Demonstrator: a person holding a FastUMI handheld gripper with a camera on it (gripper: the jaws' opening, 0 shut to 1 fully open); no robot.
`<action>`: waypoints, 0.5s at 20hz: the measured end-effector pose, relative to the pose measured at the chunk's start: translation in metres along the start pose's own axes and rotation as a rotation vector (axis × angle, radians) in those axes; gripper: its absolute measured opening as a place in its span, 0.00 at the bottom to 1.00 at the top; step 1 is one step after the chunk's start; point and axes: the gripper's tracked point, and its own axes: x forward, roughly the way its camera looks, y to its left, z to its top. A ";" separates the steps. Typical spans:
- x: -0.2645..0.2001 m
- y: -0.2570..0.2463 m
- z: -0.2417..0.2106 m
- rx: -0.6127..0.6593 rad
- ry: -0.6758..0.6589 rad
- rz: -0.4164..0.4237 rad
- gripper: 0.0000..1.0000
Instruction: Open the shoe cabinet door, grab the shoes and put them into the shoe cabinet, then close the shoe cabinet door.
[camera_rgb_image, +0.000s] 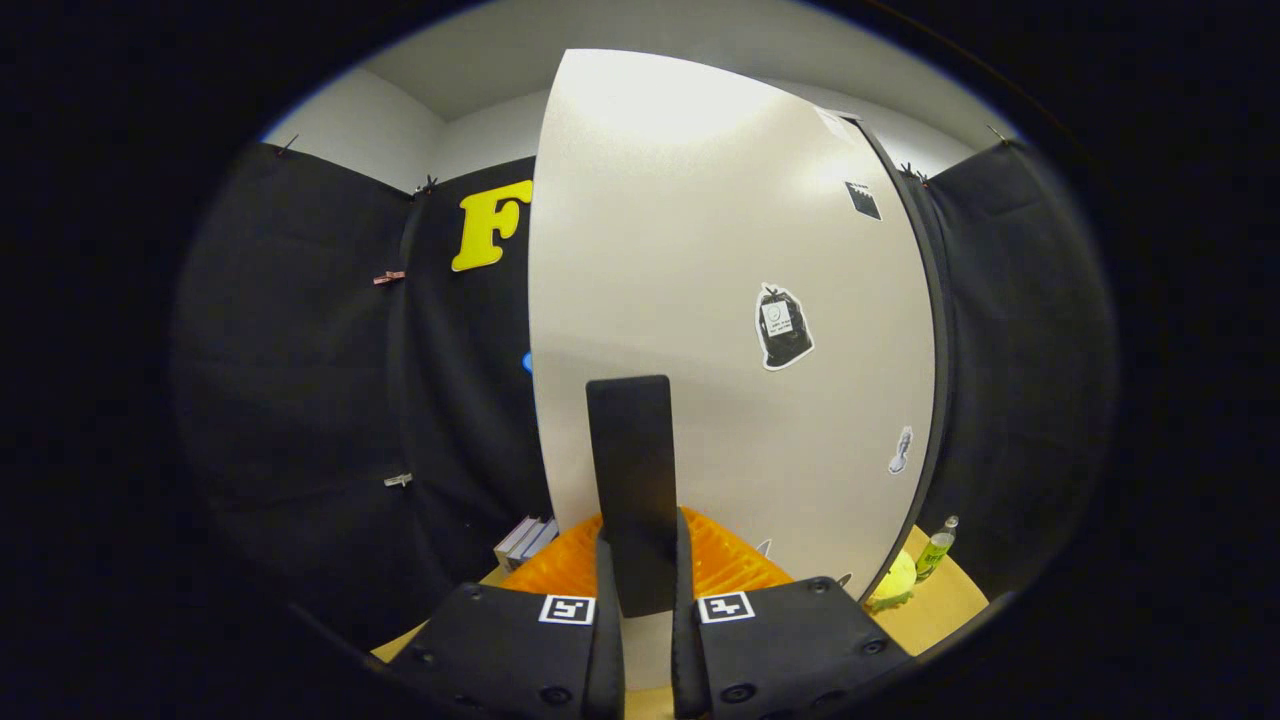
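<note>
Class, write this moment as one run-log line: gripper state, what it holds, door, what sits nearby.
gripper: shut on door handle | cabinet door: handle gripped | orange basket beyond fingers | green bottle right of door

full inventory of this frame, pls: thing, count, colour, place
cabinet door: 1, white, upright straight ahead
handle: 1, black, on the door, between the fingers
stickers: several, black and white, on the door's face
basket: 1, orange, low, behind the handle
books: small stack, beside the basket
bottle: 1, green, on the wood surface past the door's edge
ball: 1, yellow-green, by the bottle
claw: 1, fingers shut on the handle
</note>
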 end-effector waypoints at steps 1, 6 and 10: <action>0.000 0.001 0.002 0.003 0.002 0.006 0.23; -0.020 -0.008 0.004 0.003 0.000 0.019 0.22; -0.033 -0.019 0.007 0.004 0.002 0.019 0.22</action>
